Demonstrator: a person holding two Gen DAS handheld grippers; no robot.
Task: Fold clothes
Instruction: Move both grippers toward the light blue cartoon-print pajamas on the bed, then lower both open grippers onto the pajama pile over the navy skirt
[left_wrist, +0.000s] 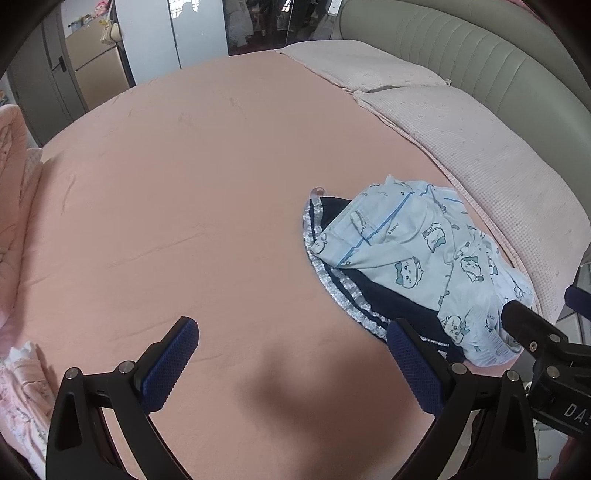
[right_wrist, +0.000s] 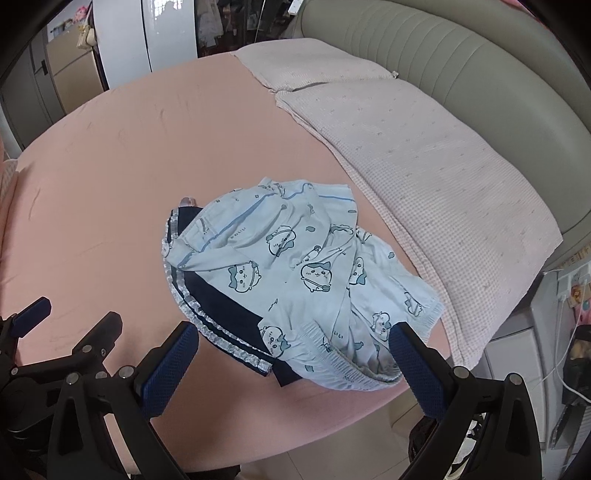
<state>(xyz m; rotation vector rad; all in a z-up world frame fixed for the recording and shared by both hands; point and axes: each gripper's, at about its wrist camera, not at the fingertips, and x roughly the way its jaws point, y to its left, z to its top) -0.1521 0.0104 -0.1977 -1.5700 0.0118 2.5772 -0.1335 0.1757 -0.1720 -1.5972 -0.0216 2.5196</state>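
Bed (left_wrist: 184, 206) with pink sheet fills the frame centre. Padded grey-green headboard (right_wrist: 480, 74) at upper right. White cabinet doors (left_wrist: 192, 33) at upper left. Tiled floor (right_wrist: 332, 461) at bottom.

White letters "DA" are showing on the black body of the right gripper (left_wrist: 517, 317) at the lower right edge of the left wrist view, where the frame is cutting off the rest of the word. Small dark lettering is sitting on the light blue pyjamas (right_wrist: 303, 273) among the cartoon animals, but it is too small to read.
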